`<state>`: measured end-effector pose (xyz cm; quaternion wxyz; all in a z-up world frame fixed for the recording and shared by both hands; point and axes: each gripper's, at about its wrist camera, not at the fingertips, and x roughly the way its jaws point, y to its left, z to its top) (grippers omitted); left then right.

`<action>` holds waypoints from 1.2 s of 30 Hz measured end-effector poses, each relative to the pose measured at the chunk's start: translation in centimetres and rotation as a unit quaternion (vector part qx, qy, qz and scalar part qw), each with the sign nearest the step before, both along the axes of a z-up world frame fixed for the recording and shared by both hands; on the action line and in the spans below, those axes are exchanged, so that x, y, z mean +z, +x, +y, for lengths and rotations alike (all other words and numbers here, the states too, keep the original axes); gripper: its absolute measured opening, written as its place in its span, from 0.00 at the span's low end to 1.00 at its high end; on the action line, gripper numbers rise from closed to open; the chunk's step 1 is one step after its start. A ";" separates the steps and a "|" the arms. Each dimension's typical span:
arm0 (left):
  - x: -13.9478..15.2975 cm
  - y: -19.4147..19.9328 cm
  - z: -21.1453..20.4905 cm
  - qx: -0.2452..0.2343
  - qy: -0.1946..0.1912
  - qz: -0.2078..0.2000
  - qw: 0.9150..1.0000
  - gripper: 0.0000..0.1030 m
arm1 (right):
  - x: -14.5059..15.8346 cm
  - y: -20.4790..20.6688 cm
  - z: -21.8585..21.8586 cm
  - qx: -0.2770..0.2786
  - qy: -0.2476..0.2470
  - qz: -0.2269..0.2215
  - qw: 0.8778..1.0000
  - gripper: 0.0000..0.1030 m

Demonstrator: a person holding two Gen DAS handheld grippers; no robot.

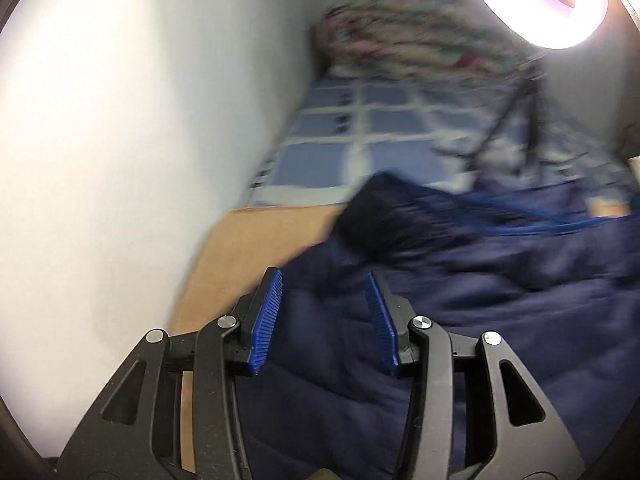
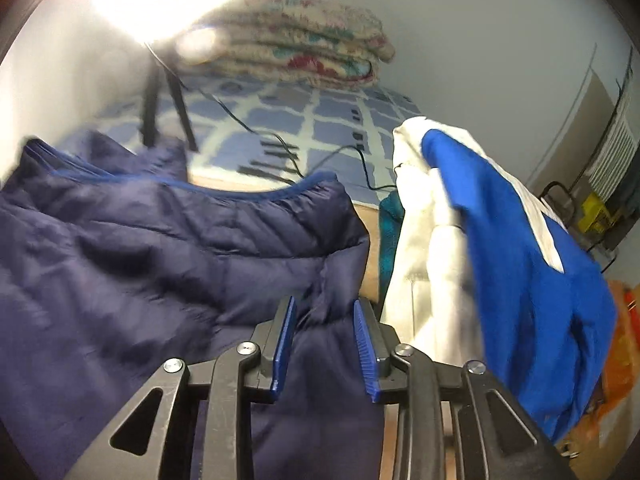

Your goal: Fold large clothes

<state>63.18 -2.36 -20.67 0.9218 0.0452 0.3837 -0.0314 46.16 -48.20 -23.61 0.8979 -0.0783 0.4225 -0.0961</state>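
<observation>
Lying spread over the tan desk [image 1: 256, 240], the navy quilted jacket [image 1: 460, 320] fills the lower right of the left wrist view and the left and centre of the right wrist view.

Left claw [image 1: 324, 320]: jaws parted, blue ribbed pads [image 1: 262, 324] apart with nothing pinched. Jacket fabric lies below and ahead of the gap; the left finger sits over the jacket's edge where it meets bare desk. Whether the tips touch the fabric cannot be told; the view is motion-blurred.

Right claw [image 2: 325, 340]: jaws parted more narrowly. A raised fold of the jacket [image 2: 160, 248] runs up between the pads [image 2: 366, 352], but a gap shows on each side, so the pads do not press on it. Jacket hem with brighter blue piping lies farther ahead.

Just right of the right claw: a heap of white and bright blue clothing [image 2: 500, 220], beside the jacket's right edge.

Beyond the desk: a bed with a blue checked sheet [image 2: 320, 120], a folded floral blanket [image 2: 304, 40] at its far end against the white wall [image 1: 140, 120]. A ring light [image 1: 568, 8] glares at the top, its black tripod legs [image 2: 152, 108] and a cable standing on the sheet.
</observation>
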 end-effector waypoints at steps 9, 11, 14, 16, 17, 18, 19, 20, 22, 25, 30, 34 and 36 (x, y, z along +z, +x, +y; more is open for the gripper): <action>0.0 -2.4 -14.1 -0.137 0.007 0.038 0.990 0.44 | 1.3 -13.2 2.4 0.036 0.142 -0.010 0.989 0.46; -1.3 -1.4 -16.1 -0.131 0.012 0.049 0.990 0.44 | 0.4 -15.5 2.6 0.034 0.163 -0.010 0.986 0.54; -4.4 -0.2 -17.7 -0.112 0.053 0.061 0.990 0.44 | -1.2 -17.4 2.1 0.023 0.198 0.002 0.980 0.58; -6.9 0.2 -18.1 -0.109 0.059 0.079 0.989 0.44 | -2.4 -18.1 1.3 0.011 0.229 0.010 0.973 0.58; -7.2 0.0 -18.0 -0.109 0.062 0.072 0.989 0.44 | -2.7 -18.6 0.9 0.003 0.240 0.010 0.971 0.58; -7.1 0.1 -18.0 -0.109 0.059 0.067 0.990 0.44 | -3.2 -18.9 0.6 -0.005 0.252 0.010 0.968 0.58; -6.8 0.1 -17.7 -0.108 0.053 0.070 0.990 0.44 | -3.5 -19.2 0.4 -0.008 0.265 0.012 0.964 0.59; -6.3 0.0 -17.4 -0.105 0.050 0.071 0.991 0.44 | -3.7 -19.4 0.3 -0.010 0.272 0.014 0.962 0.59; -4.3 -1.1 -15.9 -0.092 0.037 0.055 0.994 0.44 | -3.8 -20.1 0.0 -0.021 0.294 0.011 0.955 0.65; -1.2 -4.5 -14.0 -0.100 0.015 0.022 0.995 0.44 | -3.8 -21.2 -0.5 -0.035 0.342 0.003 0.939 0.81; -0.4 -12.5 -11.8 -0.135 -0.027 0.025 0.990 0.44 | -4.9 -20.9 0.2 -0.055 0.369 0.011 0.928 0.83; -2.7 -16.5 -12.6 -0.146 -0.033 0.036 0.988 0.44 | -6.4 -19.6 -0.5 -0.109 0.412 -0.002 0.905 0.83; -4.1 -17.2 -13.1 -0.141 -0.045 0.054 0.988 0.44 | -7.1 -19.4 -1.2 -0.152 0.438 -0.020 0.886 0.83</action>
